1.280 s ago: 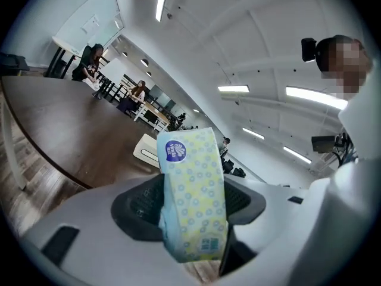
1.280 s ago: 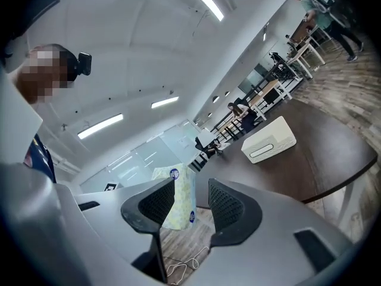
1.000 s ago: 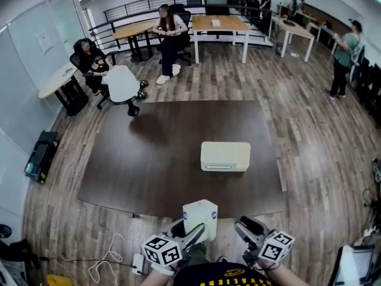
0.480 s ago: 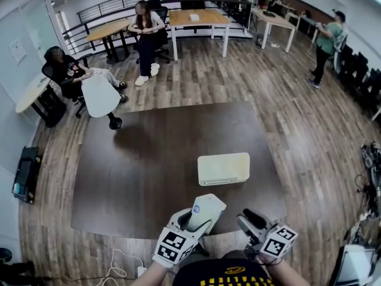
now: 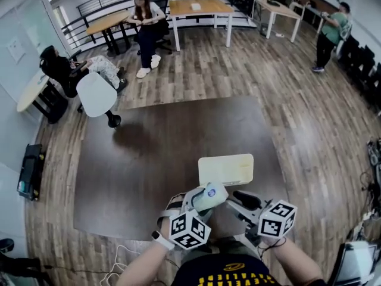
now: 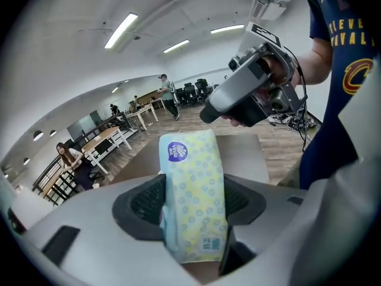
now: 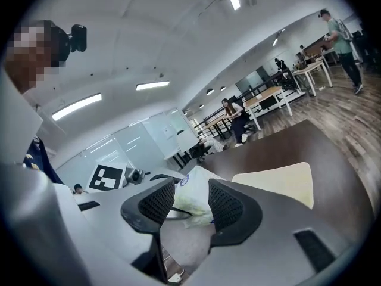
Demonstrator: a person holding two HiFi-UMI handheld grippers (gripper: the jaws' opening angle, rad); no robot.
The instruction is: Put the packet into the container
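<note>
Head view: 1 container [image 5: 226, 170], cream, flat on the 1 dark table [image 5: 149, 154]. 1 packet [image 5: 210, 195] sits just on the operator's side of the container, off the tabletop, clamped in the left gripper [image 5: 199, 200]. The right gripper [image 5: 239, 196] is also on the operator's side of the container, just beside the packet. So 2 grippers and 1 packet. Far side of the container, well apart from it: seated person [image 5: 146, 16], second seated person [image 5: 65, 70], standing person [image 5: 328, 31]. That makes 3 people counted.

Left gripper view: both pads press on the packet's flanks and the jaws stand wide around it. The packet runs lengthwise between them, purple round logo at the far end. The right gripper shows above it.

Right gripper view: jaws apart, gripping nothing. The packet shows in the gap with the pads not on it; can't tell if it's between them or beyond. The container lies past the jaws, to the right, on the table.
</note>
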